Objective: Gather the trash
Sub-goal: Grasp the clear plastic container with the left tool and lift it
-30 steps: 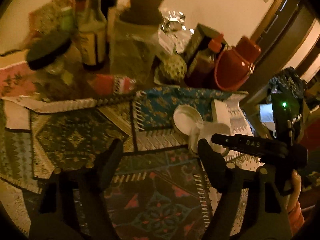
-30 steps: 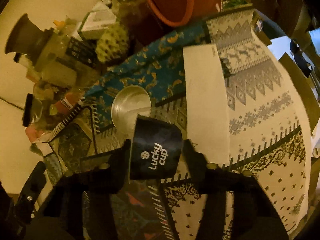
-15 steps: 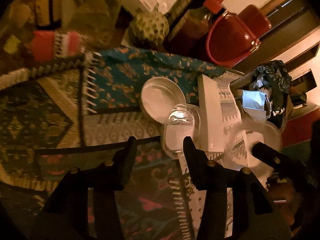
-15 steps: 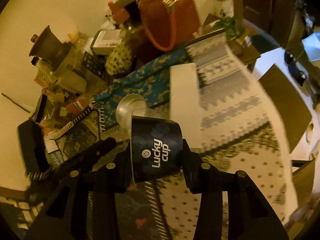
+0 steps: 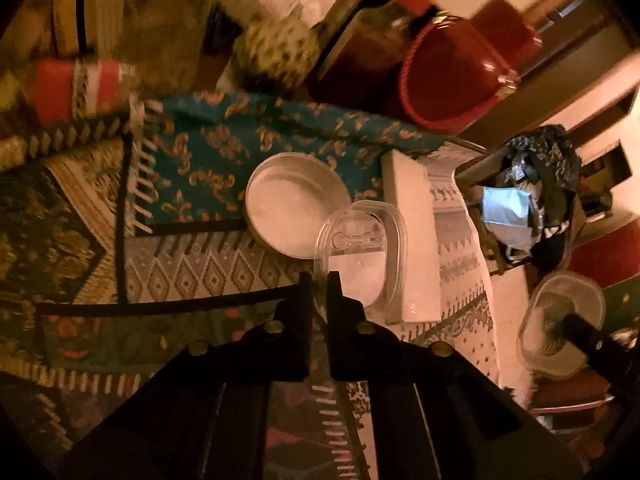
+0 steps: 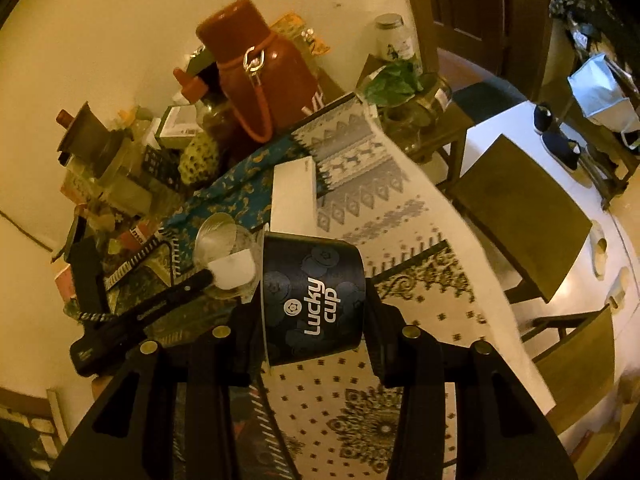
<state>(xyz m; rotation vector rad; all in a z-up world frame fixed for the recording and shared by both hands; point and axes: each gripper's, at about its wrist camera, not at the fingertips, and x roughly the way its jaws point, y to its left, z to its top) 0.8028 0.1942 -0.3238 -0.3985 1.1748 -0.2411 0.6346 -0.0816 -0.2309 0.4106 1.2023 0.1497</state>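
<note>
A clear plastic container [image 5: 360, 256] is pinched at its near rim by the left tool [image 5: 319, 286], whose fingers are pressed almost together on the thin wall; it lies on the patterned cloth of the desk [image 5: 208, 264], touching a round metal lid [image 5: 294, 204] at its 10 o'clock and a white box [image 5: 412, 236] at its 3 o'clock. A dark "Lucky cup" paper cup [image 6: 314, 300] is clamped on its side between the fingers of the right tool [image 6: 316, 314] and held above the desk.

Only in the left wrist view are a second clear tub at 4 o'clock, skewered by a dark tool tip, and a dark bag [image 5: 536, 196] stuffed with paper and foil at 3 o'clock seen. Only in the right wrist view are wooden chairs [image 6: 516, 216], a pale floor, a panelled door [image 6: 464, 12], shoes and a leafy plant in a glass bowl [image 6: 404, 92] shown.

In both views a red flask [image 6: 256, 68] and a crowd of jars and bottles are shown along the cream wall at 12 o'clock.
</note>
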